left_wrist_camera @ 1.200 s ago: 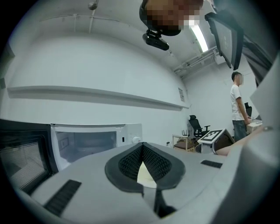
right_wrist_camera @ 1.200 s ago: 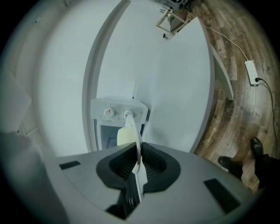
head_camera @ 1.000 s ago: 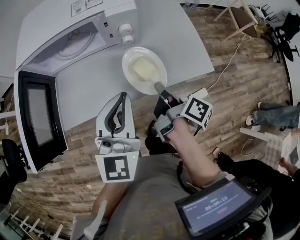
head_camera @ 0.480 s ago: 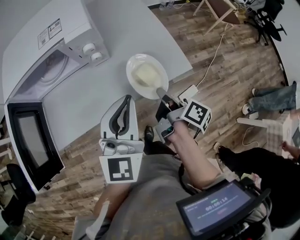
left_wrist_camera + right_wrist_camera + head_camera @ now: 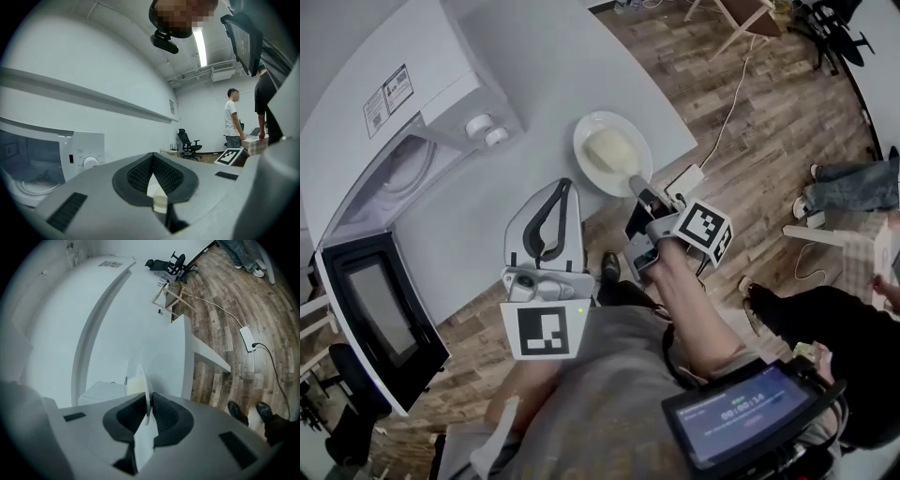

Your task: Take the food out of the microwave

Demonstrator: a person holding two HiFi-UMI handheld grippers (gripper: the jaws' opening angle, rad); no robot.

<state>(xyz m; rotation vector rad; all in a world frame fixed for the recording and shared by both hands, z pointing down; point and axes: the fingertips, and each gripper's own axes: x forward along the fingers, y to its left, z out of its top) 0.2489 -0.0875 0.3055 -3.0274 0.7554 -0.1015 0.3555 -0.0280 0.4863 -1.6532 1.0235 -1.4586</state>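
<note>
Now gripping the white plate (image 5: 586, 155) by its near rim with the right gripper (image 5: 637, 186), dark pads (image 5: 164, 413) pressing on both faces of the rim, which shows edge-on in the right gripper view. Carrying a pale, yellowish lump of food (image 5: 614, 150) on that plate, roughly at its middle. Holding plate and food outside the microwave (image 5: 422, 56), over the white table (image 5: 544, 56) near its front edge and to the right of the oven's two knobs (image 5: 475, 125); not managing to tell whether resting on the tabletop or hanging just above it.

Holding the left gripper (image 5: 563, 187) about level, just beside the right one and nearer the microwave, jaws drawn together with the tips meeting and nothing between them. Pointing it at the table, toward the strip between the knobs and the plate.

Leaving the microwave door (image 5: 370, 314) swung wide open at the left, dark window facing up. Looking into the white cavity (image 5: 28, 168) in the left gripper view and finding only a round turntable there.

Standing on a wood-plank floor (image 5: 750, 122), with a white power strip (image 5: 247, 338) and its cable lying beyond the table edge. Wearing a dark screen device (image 5: 739, 419) at the chest. Sharing the room with another person (image 5: 231, 119) standing far off beside an office chair (image 5: 189, 143).
</note>
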